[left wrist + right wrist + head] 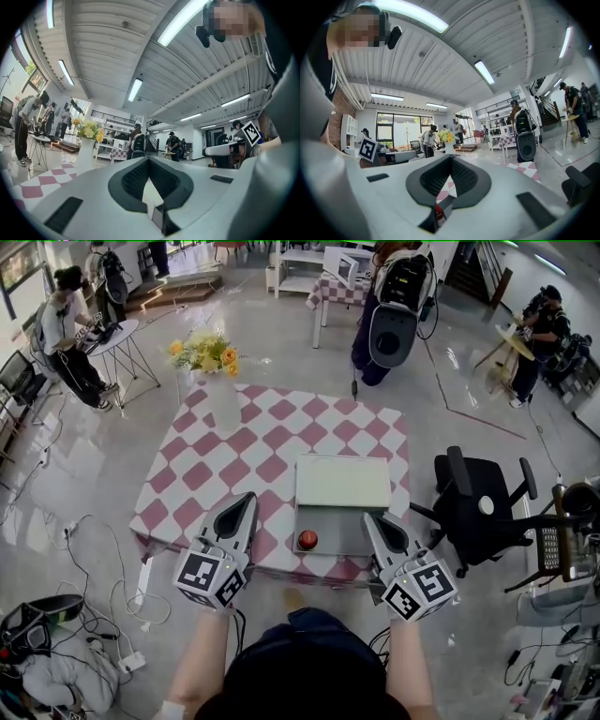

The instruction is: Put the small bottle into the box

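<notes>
While both hang above the near edge of the checked table (216, 465), left gripper (247, 501) closed on nothing, right gripper (371, 519) likewise (tips pressed together), red-capped small bottle (307, 540) inside the open box (342, 486).

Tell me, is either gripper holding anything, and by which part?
Nothing is held. The left gripper and right gripper are both shut with fingers together and empty. The small bottle sits in the open box, apart from both.
</notes>
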{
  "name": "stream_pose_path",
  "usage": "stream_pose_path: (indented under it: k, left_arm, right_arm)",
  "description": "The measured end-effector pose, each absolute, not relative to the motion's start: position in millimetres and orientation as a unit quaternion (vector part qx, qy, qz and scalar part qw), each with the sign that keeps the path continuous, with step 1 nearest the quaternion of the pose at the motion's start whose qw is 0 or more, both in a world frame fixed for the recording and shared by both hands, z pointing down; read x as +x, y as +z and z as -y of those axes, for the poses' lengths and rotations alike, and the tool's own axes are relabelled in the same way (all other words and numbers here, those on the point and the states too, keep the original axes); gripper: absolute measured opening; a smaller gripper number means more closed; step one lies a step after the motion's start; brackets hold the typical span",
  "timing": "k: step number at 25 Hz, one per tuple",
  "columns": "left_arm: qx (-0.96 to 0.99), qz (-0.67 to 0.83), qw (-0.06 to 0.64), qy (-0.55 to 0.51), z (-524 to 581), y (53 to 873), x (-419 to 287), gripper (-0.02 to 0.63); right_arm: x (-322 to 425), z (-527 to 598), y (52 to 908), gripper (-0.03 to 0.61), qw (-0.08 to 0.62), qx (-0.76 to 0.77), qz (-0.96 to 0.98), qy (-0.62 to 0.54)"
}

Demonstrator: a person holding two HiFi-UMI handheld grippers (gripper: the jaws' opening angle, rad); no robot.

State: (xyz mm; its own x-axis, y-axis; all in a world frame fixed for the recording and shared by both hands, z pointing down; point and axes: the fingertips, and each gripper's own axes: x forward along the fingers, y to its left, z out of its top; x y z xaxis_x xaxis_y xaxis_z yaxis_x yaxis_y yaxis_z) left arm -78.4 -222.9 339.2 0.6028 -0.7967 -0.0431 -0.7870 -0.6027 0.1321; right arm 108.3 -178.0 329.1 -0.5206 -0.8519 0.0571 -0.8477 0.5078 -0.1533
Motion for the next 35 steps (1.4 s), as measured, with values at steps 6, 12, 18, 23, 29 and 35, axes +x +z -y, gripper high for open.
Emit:
stream_pose_path:
  k: [6,12,18,23,29,35]
  left_arm:
    - [0.891,0.448,0.049,-0.052,224.5,340.2,-83.0,0.002]
    - [0.887,0.457,0.049,-0.05,226.7,339.2,-89.1,0.002]
    - [0.883,0.465,0.05,-0.052,228.2,340.1,-95.6,0.002]
    - [0.882,0.466,0.05,-0.051,230.3,344.1,-98.3,0.002]
    - [0.88,0.469,0.055,-0.05,231.9,347.0,-99.2,0.002]
    - [0.878,0.474,0.056,-0.048,232.7,348.2,-101.2,0.002]
  right_arm:
    - [110.1,180.4,326.5,0.005,0.011,-0.495,-0.866,-0.074]
    - [112.9,181.7,325.9,0.005,0.009,-0.503,-0.862,-0.067]
    - [114.5,183.1,327.1,0.005,0.007,-0.505,-0.861,-0.063]
    - [113.6,185.7,327.7,0.003,0.004,-0.507,-0.86,-0.058]
    - [115.5,188.3,330.6,0.003,0.004,-0.508,-0.859,-0.06]
    - [116.4,189.2,331.9,0.003,0.004,-0.508,-0.859,-0.064]
